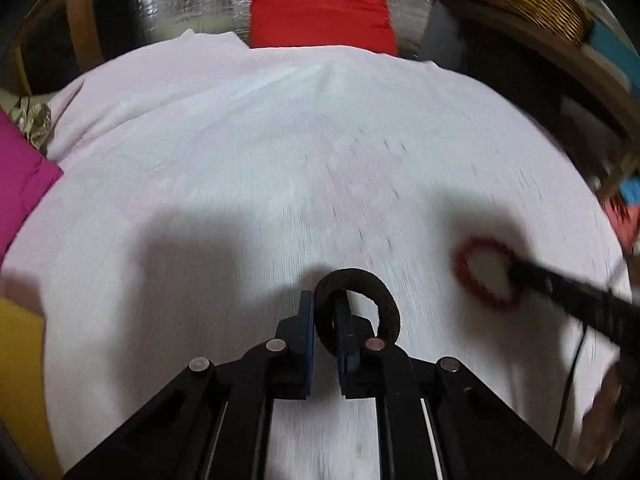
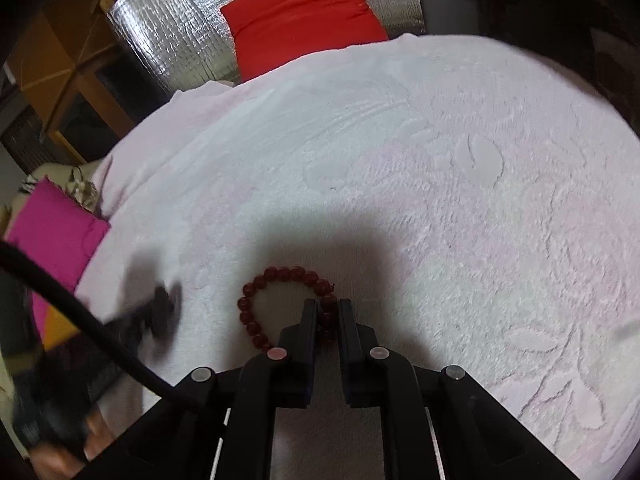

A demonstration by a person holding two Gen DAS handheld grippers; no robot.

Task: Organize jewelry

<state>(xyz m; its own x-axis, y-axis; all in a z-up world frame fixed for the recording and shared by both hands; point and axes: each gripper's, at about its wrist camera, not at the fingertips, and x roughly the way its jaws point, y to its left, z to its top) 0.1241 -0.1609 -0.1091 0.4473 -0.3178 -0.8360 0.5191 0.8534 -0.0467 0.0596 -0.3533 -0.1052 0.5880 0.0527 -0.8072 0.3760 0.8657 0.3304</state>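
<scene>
Dark brown ring bracelet [image 1: 356, 312] upright, pinched btwn fingers, red bead bracelet [image 2: 280, 304] on white cloth, also pinched

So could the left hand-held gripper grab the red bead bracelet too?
Probably not now: the left hand-held gripper is shut on a dark ring, and the right hand-held gripper already pinches the red bead bracelet.

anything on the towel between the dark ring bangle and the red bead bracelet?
No. Left wrist view shows only bare pale towel between the dark ring bangle and the red bead bracelet, with shadow across it; the frame is motion-blurred.
</scene>
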